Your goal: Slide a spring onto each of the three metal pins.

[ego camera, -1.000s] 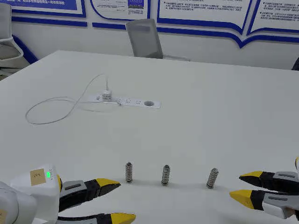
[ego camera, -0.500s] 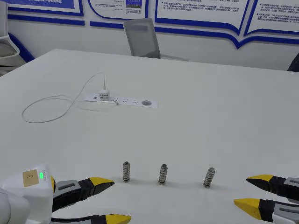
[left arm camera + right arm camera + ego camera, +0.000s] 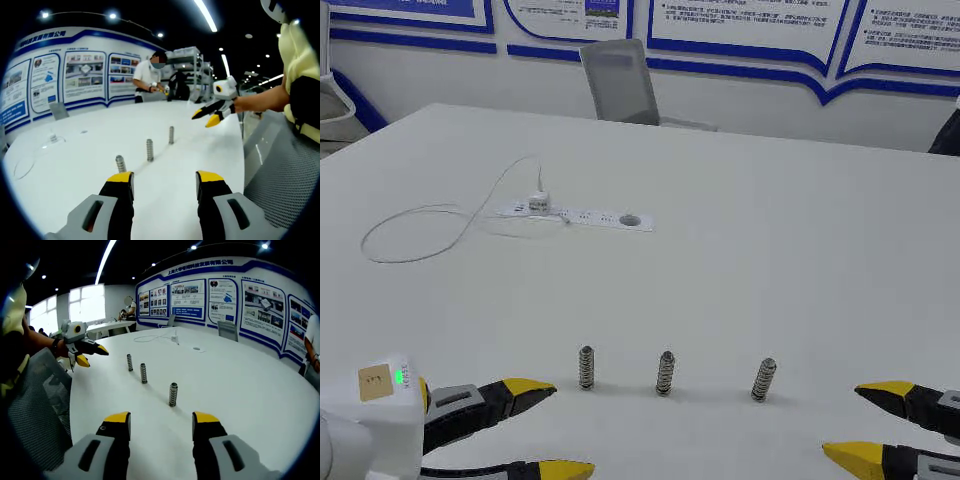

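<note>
On the white table (image 3: 770, 260) three springs stand upright in one row, each around one of the metal pins (image 3: 666, 356), whose rounded tips show at the top: the left spring (image 3: 586, 367), the middle spring (image 3: 665, 373) and the right spring (image 3: 763, 380), apart from one another; the left gripper (image 3: 570, 426) hovers low at the near left with its yellow-tipped jaws spread wide and nothing between them, near the left spring but not touching it; the right gripper (image 3: 843, 420) is at the near right, also spread wide and empty, apart from the right spring. The head view gives the far part of the table: a white power strip (image 3: 582, 214) with a plug in it, a thin cable (image 3: 420, 215) lying in a loop, and a grey chair (image 3: 618, 80) behind; the left gripper view shows instead the right gripper held up by an arm in a yellow sleeve (image 3: 295, 55), and a person (image 3: 150, 79) standing at the far end near shelves; the right gripper view shows bright windows (image 3: 90, 302) and the row of springs from the other end, the right spring nearest. A tan sticker (image 3: 372, 381) on the left gripper carries handwriting that I cannot read, with a green light beside it; the blue-framed boards (image 3: 222, 292) on the wall have Chinese text, too small to read.
</note>
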`<state>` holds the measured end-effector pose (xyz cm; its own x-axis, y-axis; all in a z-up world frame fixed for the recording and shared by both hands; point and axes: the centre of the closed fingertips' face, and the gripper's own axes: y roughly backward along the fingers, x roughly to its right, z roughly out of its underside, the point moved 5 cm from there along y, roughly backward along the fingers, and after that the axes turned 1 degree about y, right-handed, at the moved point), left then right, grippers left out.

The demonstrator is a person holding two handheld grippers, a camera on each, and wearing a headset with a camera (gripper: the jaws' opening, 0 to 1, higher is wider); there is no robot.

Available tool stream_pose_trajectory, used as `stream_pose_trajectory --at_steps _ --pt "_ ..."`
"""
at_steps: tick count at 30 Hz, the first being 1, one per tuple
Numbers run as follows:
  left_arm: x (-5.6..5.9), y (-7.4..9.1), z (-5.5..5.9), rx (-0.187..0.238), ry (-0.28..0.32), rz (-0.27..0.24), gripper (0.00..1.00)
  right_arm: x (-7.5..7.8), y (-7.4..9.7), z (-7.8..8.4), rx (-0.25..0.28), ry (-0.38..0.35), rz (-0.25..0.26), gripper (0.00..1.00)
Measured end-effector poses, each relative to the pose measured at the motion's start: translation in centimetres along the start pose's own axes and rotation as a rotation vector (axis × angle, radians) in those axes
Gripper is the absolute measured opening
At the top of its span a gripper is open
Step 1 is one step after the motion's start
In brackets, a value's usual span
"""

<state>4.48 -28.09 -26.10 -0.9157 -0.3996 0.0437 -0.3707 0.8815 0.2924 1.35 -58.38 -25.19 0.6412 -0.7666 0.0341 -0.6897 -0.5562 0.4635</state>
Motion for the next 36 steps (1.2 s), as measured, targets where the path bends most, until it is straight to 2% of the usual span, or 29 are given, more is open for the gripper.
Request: stream_pose_trajectory --at_steps 17,36 --pt "-0.10 0.13 0.19 -0.015 -0.003 -0.009 0.52 0.04 -0.08 -0.29 0.017 0.018 -0.014 0.57" --pt "-0.43 0.42 0.44 -0.019 0.009 -0.046 0.60 0.09 -0.18 0.06 0.021 0.014 -0.022 0.58"
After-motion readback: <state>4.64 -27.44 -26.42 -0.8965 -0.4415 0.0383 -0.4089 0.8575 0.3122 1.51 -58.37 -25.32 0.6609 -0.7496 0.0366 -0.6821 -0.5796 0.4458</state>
